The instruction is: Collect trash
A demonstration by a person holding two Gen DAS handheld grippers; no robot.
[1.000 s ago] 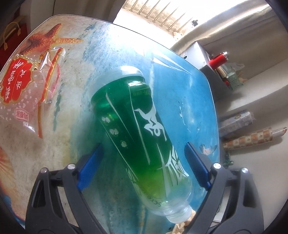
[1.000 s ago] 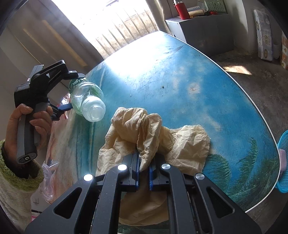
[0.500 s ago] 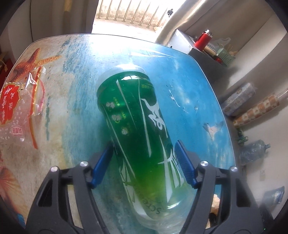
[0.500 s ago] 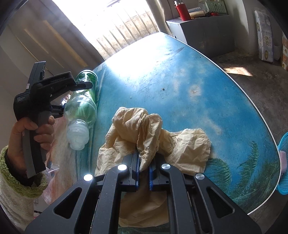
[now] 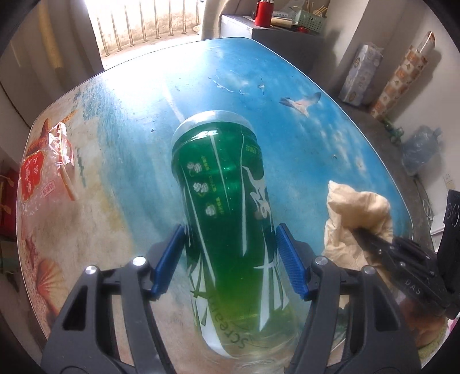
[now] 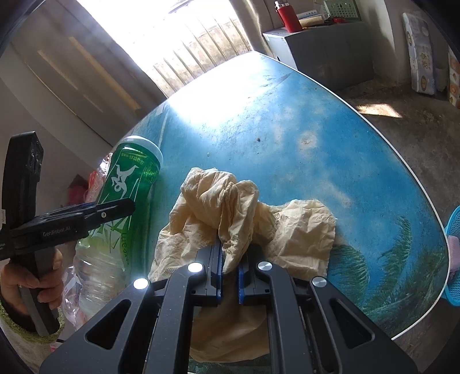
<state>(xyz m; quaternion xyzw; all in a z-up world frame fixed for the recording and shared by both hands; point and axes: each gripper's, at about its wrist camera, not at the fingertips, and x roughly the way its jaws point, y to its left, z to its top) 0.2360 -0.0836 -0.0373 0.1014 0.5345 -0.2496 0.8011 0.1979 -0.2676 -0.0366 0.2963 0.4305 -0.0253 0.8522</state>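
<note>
Beyond the beach-print table (image 5: 287, 120) stands a grey cabinet (image 6: 325, 49) carrying a red flask (image 6: 286, 17) and a green basket (image 5: 312, 21), with a water jug (image 5: 419, 152) on the floor right of the table.

Black two-finger grippers (image 5: 230, 259) with blue ribbed pads (image 5: 290, 270), silver screws; "GenRobot.AI" lettering; fuzzy green-edged sleeve (image 6: 17, 336)
</note>
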